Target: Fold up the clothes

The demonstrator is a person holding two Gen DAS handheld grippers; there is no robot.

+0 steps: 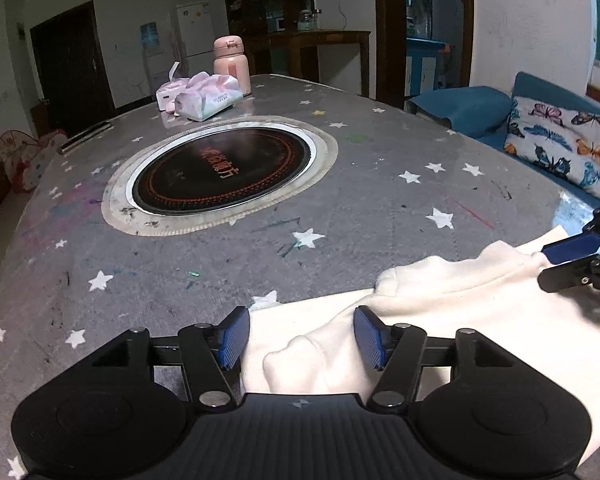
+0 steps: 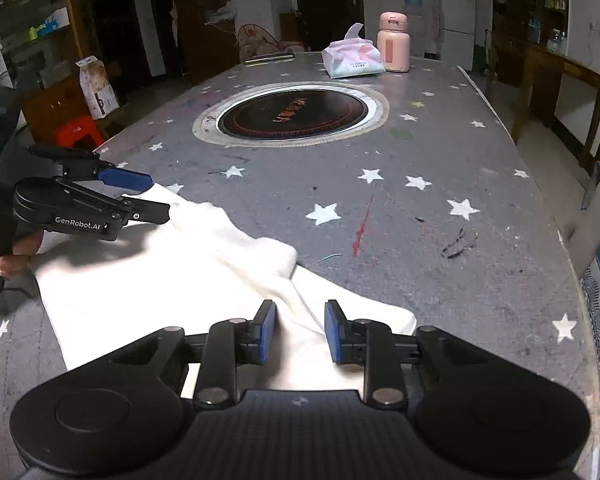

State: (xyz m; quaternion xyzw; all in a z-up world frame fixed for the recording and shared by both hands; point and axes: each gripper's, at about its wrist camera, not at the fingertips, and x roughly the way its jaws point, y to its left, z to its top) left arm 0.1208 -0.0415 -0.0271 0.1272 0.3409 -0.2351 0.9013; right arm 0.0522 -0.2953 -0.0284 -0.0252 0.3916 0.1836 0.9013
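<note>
A cream-white garment [image 1: 440, 312] lies partly folded on the near edge of the grey star-patterned table [image 1: 340, 216]; it also shows in the right wrist view [image 2: 172, 280]. My left gripper [image 1: 300, 334] is open, its blue pads [image 1: 232, 338] either side of the garment's left edge, low over the cloth. It also shows from the side in the right wrist view [image 2: 156, 196], open at the garment's far left corner. My right gripper [image 2: 300, 330] is open over a raised fold near the garment's right end. It shows at the right edge of the left wrist view [image 1: 544, 262].
A round black induction cooktop [image 1: 224, 170] is set in the table's middle. A tissue pack [image 1: 210, 98] and a pink bottle [image 1: 231, 64] stand at the far end, with a dark flat object [image 2: 269, 57] nearby. A blue sofa with a butterfly cushion [image 1: 560, 144] is at the right.
</note>
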